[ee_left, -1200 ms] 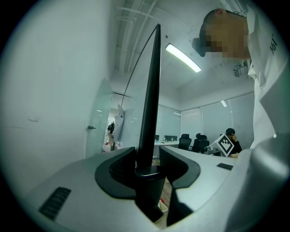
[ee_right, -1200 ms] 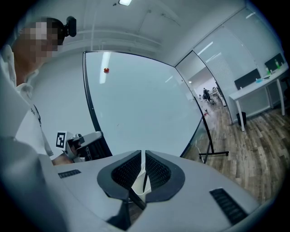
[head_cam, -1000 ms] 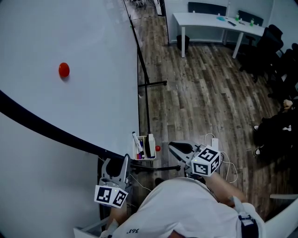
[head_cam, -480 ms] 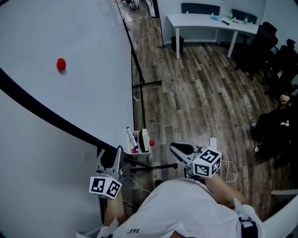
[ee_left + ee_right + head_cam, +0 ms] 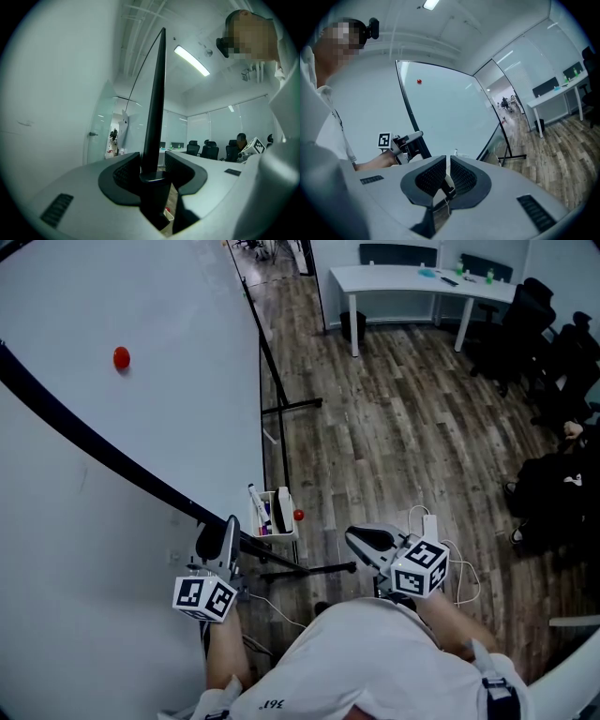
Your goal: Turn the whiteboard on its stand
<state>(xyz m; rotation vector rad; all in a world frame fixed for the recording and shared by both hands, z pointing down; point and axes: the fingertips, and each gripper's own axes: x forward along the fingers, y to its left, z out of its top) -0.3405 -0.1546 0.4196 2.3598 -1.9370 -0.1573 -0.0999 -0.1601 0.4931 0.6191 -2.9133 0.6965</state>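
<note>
The big whiteboard (image 5: 141, 409) fills the left of the head view, tilted, with a black frame edge (image 5: 94, 442) crossing it and a red magnet (image 5: 121, 357) stuck on it. My left gripper (image 5: 225, 538) is shut on the lower end of that black edge. In the left gripper view the edge (image 5: 157, 93) rises straight up from between the jaws of the left gripper (image 5: 152, 168). My right gripper (image 5: 361, 540) hangs free to the right, shut, with nothing in it. The right gripper view shows the right gripper (image 5: 447, 171), the board (image 5: 445, 117) and the left gripper (image 5: 405, 143).
A marker tray (image 5: 272, 514) with pens hangs by the stand's legs (image 5: 291, 407). A white cable and plug (image 5: 431, 524) lie on the wood floor. A white desk (image 5: 422, 282) and black chairs (image 5: 553, 324) stand at the back right. A seated person (image 5: 562, 493) is at the right edge.
The board's black edge has swung steeper, and the left gripper has moved left and a little up with it. The marker tray has drifted left. The right gripper has hardly moved.
</note>
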